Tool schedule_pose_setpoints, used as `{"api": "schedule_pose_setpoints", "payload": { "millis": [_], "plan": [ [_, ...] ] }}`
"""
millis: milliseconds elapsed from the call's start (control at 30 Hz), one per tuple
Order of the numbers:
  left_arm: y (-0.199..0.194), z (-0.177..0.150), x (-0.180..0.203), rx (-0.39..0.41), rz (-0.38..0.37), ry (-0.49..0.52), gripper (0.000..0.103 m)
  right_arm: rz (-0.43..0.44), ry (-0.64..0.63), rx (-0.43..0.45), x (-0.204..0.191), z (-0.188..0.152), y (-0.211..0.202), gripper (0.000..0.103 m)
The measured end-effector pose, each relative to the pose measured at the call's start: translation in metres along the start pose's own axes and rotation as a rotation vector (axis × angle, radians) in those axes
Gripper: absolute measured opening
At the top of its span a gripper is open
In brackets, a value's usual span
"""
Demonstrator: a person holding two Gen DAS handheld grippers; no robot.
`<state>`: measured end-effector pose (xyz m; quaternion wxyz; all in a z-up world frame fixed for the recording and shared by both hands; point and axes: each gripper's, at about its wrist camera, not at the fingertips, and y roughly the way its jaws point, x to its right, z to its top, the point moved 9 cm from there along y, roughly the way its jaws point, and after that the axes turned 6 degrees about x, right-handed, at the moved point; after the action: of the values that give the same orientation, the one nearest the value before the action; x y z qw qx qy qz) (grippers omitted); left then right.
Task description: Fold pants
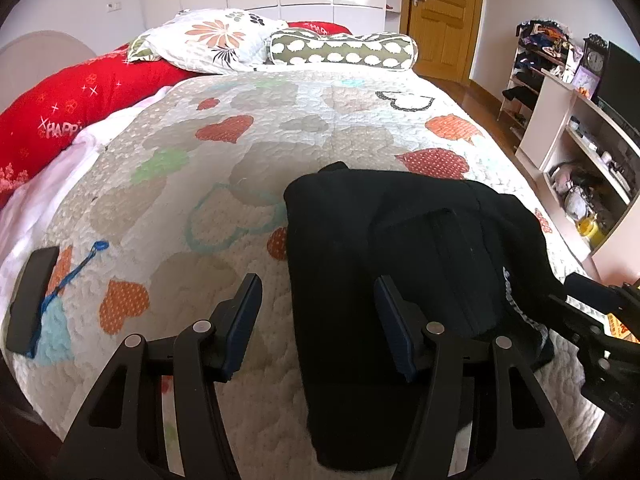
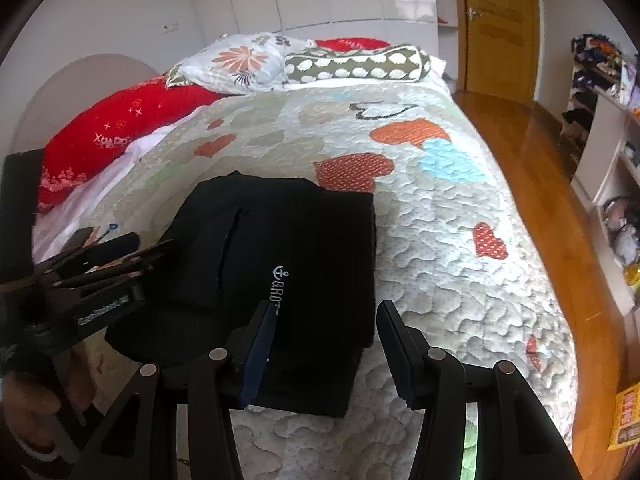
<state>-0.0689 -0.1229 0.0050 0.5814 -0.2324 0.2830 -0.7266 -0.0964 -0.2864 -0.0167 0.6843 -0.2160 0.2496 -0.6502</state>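
Observation:
The black pants lie folded into a thick rectangle on the heart-patterned quilt, with white lettering on top. My left gripper is open above the bundle's left edge, one finger over the quilt and one over the cloth. In the right wrist view the pants sit just ahead of my right gripper, which is open over their near right corner. No pad presses on the fabric. Each gripper shows in the other's view: right fingers, left fingers.
A flat black object with a blue cord lies on the quilt at the left. Pillows and a red blanket fill the head and far side of the bed. Shelves and a wooden floor border the right side.

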Motion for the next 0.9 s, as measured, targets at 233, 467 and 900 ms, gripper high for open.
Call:
{"api": "schedule_pose_setpoints", "payload": {
  "millis": [233, 467, 900],
  "plan": [
    [-0.004, -0.010, -0.002, -0.004, -0.006, -0.011, 0.058, -0.047, -0.045, -0.032, -0.002, -0.013, 0.009, 0.049],
    [-0.001, -0.014, 0.000, -0.002, -0.004, -0.007, 0.059, -0.044, -0.047, -0.047, 0.000, -0.017, 0.016, 0.049],
    [0.002, -0.016, 0.001, -0.009, -0.015, -0.015, 0.059, -0.011, -0.017, -0.065, 0.004, -0.020, 0.021, 0.049]
  ]
}}
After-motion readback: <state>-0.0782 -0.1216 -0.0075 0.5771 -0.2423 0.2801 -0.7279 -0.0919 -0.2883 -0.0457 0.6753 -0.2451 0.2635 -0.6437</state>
